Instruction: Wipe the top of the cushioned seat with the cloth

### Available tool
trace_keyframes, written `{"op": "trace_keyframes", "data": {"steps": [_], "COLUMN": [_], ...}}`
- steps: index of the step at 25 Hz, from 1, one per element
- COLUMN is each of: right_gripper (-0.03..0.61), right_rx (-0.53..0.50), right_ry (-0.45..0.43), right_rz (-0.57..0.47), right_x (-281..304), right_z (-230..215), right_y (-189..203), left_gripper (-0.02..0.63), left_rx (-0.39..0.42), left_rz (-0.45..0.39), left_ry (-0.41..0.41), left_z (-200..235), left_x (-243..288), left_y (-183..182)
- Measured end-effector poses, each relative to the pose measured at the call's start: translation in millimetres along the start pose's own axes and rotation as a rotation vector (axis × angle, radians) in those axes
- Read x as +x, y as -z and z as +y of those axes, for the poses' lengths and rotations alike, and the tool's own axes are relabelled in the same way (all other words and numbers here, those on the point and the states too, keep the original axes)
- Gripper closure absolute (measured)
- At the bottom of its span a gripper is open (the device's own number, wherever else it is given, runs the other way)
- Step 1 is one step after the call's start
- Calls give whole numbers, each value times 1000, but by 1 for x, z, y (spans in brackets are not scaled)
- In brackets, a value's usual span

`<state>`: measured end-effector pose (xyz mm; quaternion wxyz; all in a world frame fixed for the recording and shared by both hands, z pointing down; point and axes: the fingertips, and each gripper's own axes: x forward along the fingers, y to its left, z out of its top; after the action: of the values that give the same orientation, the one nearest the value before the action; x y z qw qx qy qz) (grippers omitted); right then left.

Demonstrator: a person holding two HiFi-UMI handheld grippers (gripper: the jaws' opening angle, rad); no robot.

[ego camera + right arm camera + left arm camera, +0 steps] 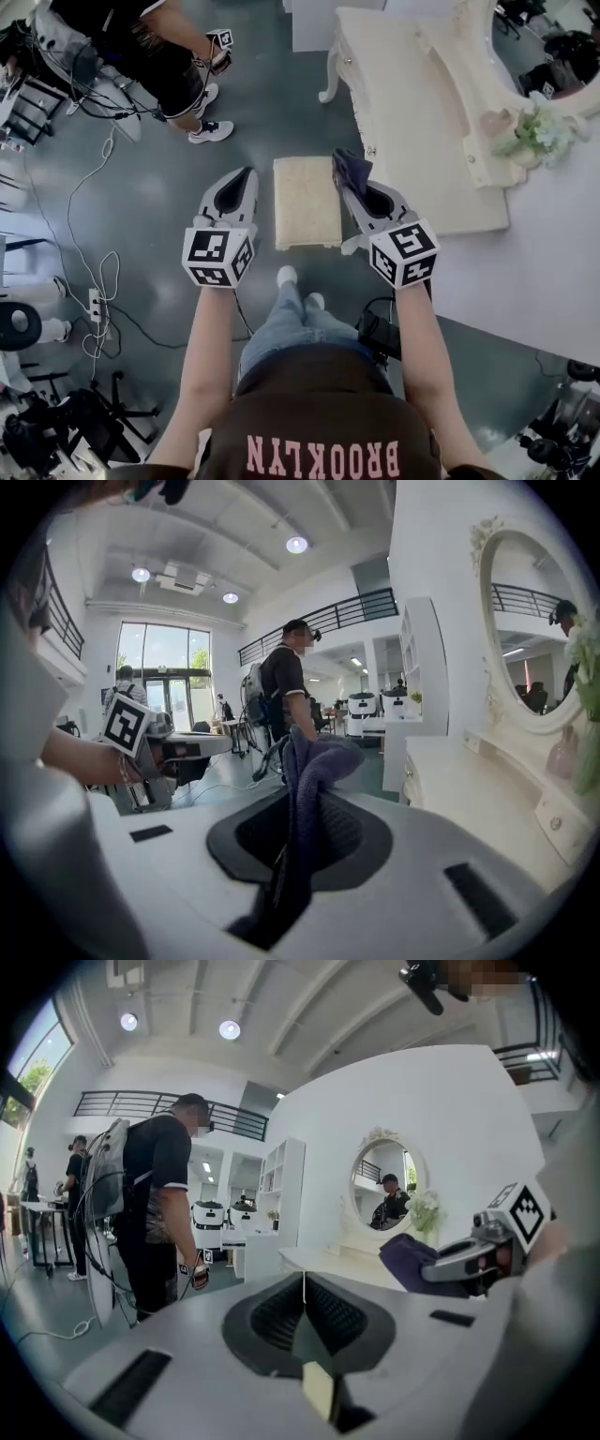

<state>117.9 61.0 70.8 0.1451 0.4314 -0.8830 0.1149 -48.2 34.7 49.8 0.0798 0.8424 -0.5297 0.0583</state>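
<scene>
In the head view, one cream cushioned seat [306, 202] is standing on the grey floor [150, 187], its top bare. Open floor is lying along its left and far edges, while the white bench [422, 131] is crowding its right side. Two claws are hovering, one by each long edge. The left claw [247, 175] is carrying nothing, and the right claw [349, 176] is carrying the one dark purple cloth [351, 166]. A second person [173, 66] is standing at the far left.

In the left gripper view, the left claw's jaws [303, 1283] are pressing together on nothing.

In the right gripper view, the right claw [302, 803] is clamping the cloth [314, 761], which is bunching up above the jaws. One oval mirror [530, 658] is rising over the bench edge.
</scene>
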Motion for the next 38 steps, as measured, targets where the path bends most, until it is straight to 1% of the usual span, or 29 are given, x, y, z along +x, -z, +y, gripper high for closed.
{"op": "trace_keyframes", "data": {"steps": [3,7,9,12,17,21,28,33,38], "right_gripper": [541,541,541,541,541,541,541,541,541], "right_rx": [-21,-74,-102,-98,-94,-75,-106,-119,-136], "right_ry": [45,120,156,198,261,290,308,324,328], "right_rz": [-71,-173,-209,-259,-306,-320,-290,-293,-320], "right_x": [-14,-36,-47,-64,-87,-99,-106,-113,-123], "right_z": [-2,-6,-9,-15,-29,-32,-39,-38,-33], "right_y": [-23,-45,-48,-49,-51,-49,-40,-40,-42], "left_gripper": [609,609,609,609,609,609,609,609,609], "left_rx": [51,65,62,66,88,90,84,82,123], "left_rz": [-42,-109,-142,-183,-213,-223,-219,-228,-254], "left_ry": [1,1,4,14,30,32,22,1,-23], "left_z": [-2,-2,-5,-11,-24,-26,-29,-22,-24], "left_x": [-5,-13,-16,-21,-25,-31,-30,-39,-53], "left_y": [-23,-49,-59,-70,-77,-79,-74,-74,-73]}}
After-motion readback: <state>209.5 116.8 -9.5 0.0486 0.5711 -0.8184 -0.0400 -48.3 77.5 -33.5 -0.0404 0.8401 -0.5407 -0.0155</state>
